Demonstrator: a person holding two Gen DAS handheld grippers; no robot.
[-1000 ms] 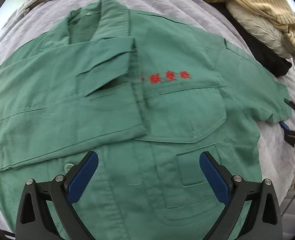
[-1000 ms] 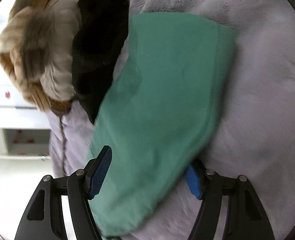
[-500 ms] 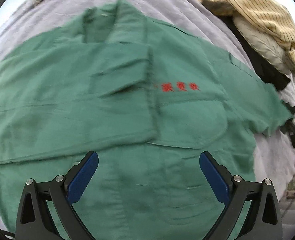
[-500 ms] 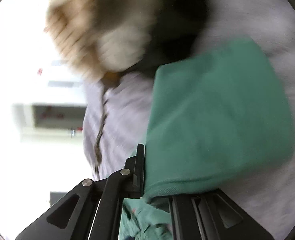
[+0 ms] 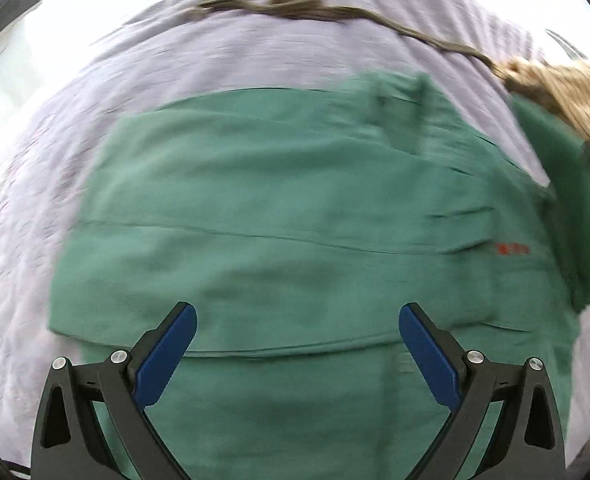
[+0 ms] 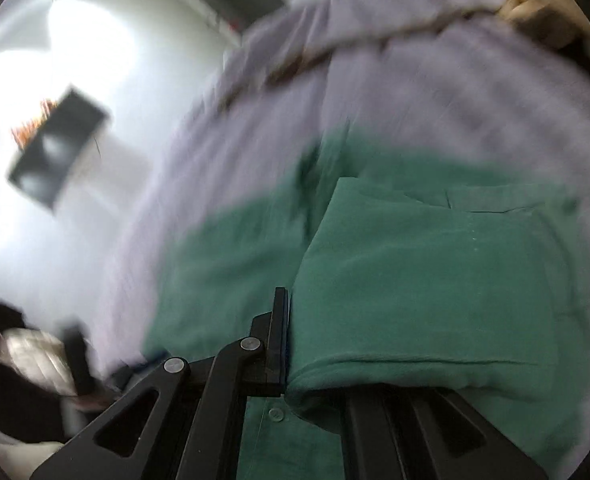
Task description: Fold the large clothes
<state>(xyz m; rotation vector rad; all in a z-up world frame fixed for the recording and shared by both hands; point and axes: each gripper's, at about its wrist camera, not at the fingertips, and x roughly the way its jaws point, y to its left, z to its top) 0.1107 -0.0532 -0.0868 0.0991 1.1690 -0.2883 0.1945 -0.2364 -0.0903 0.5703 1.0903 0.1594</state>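
The right tool (image 6: 295,344) is clamped on a fold of the green shirt (image 6: 435,280). The left tool (image 5: 297,340), fingers wide apart, hovers above the shirt (image 5: 275,240), which lies spread on the lilac blanket (image 5: 255,52); striped clothes (image 5: 567,92) sit far right.

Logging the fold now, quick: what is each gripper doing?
Left gripper: open, holding nothing, above the green jacket.
Right gripper: shut on the green jacket's sleeve.

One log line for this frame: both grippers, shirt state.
left gripper: open, above green shirt | right gripper: shut on sleeve, sleeve lifted over shirt body | surface: lilac blanket | phase: folding sleeve
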